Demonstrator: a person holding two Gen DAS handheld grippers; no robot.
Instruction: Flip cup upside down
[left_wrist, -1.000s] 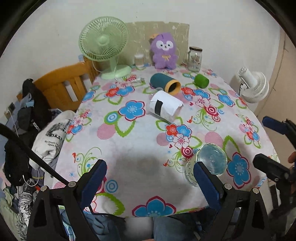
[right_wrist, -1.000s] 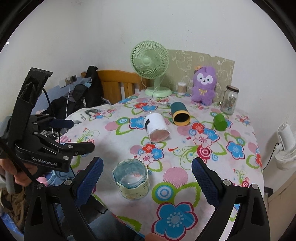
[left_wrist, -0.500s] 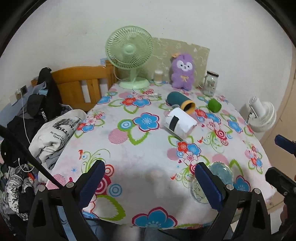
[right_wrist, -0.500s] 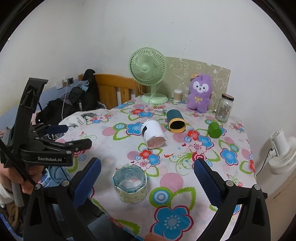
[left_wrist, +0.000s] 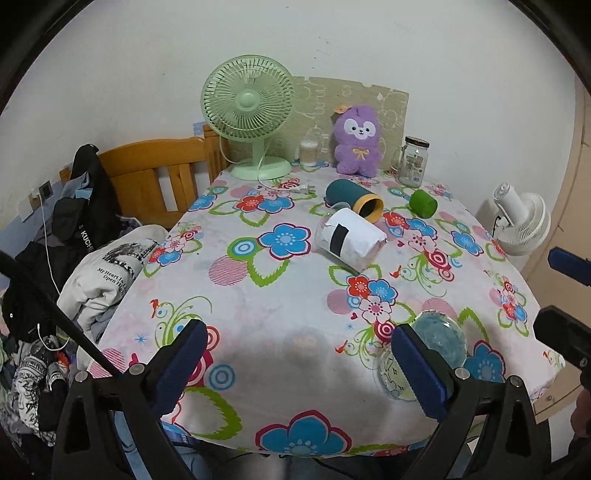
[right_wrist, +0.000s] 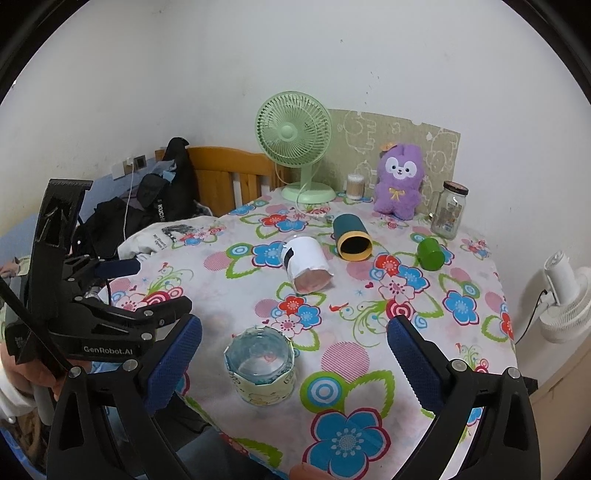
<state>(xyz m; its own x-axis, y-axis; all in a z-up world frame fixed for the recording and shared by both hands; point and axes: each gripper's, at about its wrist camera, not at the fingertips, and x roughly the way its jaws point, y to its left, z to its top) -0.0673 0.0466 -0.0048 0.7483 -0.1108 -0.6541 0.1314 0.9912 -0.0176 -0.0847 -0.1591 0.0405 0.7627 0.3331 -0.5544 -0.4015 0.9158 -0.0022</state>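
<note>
A clear cup with a pale yellow cartoon sleeve (right_wrist: 261, 365) stands upright near the front edge of the floral table; in the left wrist view the cup (left_wrist: 424, 354) sits behind my right finger. My right gripper (right_wrist: 293, 363) is open and empty, held back above the front edge, the cup between its fingers' line but apart. My left gripper (left_wrist: 299, 365) is open and empty over the front edge. The left gripper also shows at the left of the right wrist view (right_wrist: 122, 295).
A white paper-wrapped cup (right_wrist: 306, 264), a teal cup with yellow rim (right_wrist: 351, 238) and a small green cup (right_wrist: 430, 253) lie on their sides mid-table. A green fan (right_wrist: 295, 147), purple plush (right_wrist: 399, 181) and glass jar (right_wrist: 448, 208) stand at the back. Clothes pile on a chair (left_wrist: 96, 236) at left.
Both grippers have pulled back and risen away from the table; the table and cup now look farther off. Both stay open. The cup has not moved.
</note>
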